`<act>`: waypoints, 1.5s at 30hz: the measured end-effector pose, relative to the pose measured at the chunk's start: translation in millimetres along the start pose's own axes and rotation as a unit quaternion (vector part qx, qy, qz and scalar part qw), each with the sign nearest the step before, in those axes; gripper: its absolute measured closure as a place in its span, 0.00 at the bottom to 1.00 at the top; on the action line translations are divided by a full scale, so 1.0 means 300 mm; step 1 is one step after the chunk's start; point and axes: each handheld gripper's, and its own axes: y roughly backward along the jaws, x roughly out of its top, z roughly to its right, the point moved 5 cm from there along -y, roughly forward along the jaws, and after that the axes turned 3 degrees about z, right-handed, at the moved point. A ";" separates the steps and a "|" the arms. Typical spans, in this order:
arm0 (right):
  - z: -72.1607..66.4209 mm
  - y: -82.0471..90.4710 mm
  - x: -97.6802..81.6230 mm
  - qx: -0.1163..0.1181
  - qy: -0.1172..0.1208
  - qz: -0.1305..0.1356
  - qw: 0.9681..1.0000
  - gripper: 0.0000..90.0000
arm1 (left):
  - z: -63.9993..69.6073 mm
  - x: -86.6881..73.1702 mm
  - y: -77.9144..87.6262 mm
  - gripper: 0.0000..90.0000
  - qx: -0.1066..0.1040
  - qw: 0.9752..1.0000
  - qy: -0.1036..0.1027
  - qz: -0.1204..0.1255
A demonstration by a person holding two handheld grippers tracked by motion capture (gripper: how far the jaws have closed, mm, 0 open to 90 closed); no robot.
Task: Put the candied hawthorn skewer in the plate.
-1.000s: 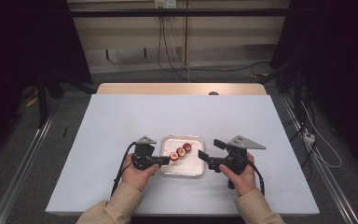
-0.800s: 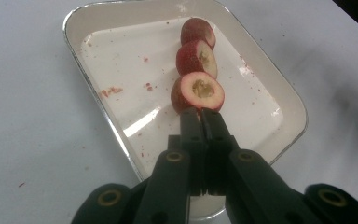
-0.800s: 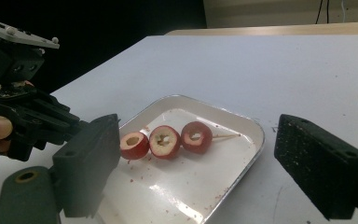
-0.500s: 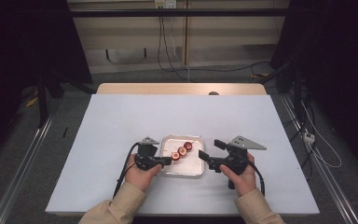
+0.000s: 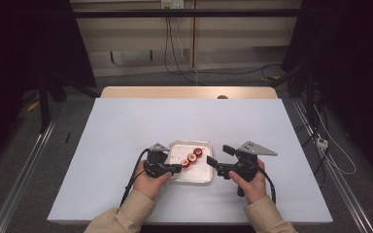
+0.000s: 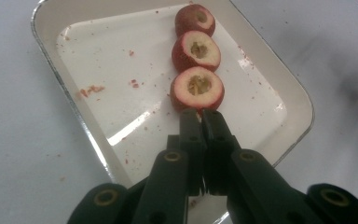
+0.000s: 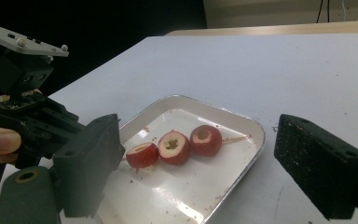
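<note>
Currently three red fruit pieces [image 6: 197,88] sit threaded in a row on a thin skewer [image 7: 233,139] — the row lies inside the white tray [image 6: 279,74], running diagonally across it. Threading appears done for these three; what is left, as a judgement, is lifting or moving the loaded skewer, since it rests on the tray floor.

Left gripper [image 6: 201,114]: jaws pressed together, tips at the nearest fruit piece, where the skewer's near end should emerge. Whether the stick is actually pinched between them cannot be told; the tips hide it.

Right gripper [image 7: 196,158]: jaws spread wide, nothing between the pads. It hovers at the tray's opposite side, the fruit row lying ahead of it and framed by its jaws — apart from both. The skewer's bare tip points out past the farthest piece.
</note>
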 end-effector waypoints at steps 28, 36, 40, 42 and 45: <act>0.001 -0.001 -0.001 -0.001 0.000 0.001 1.000 0.16 | 0.029 0.000 -0.003 0.86 -0.016 1.000 -0.016 -0.003; 0.000 0.001 0.000 -0.001 0.001 0.000 1.000 0.16 | 0.035 0.026 0.030 0.70 -0.017 0.999 -0.023 0.026; -0.002 -0.001 -0.001 -0.001 0.001 0.000 1.000 0.16 | 0.036 0.034 0.037 0.58 -0.016 0.999 -0.027 0.032; -0.002 -0.001 -0.001 -0.001 0.001 0.000 1.000 0.16 | 0.033 0.037 0.044 0.55 -0.011 0.999 -0.028 0.032; -0.002 0.000 -0.001 0.000 0.002 -0.001 1.000 0.15 | 0.038 0.045 0.050 0.47 -0.003 0.998 -0.046 0.037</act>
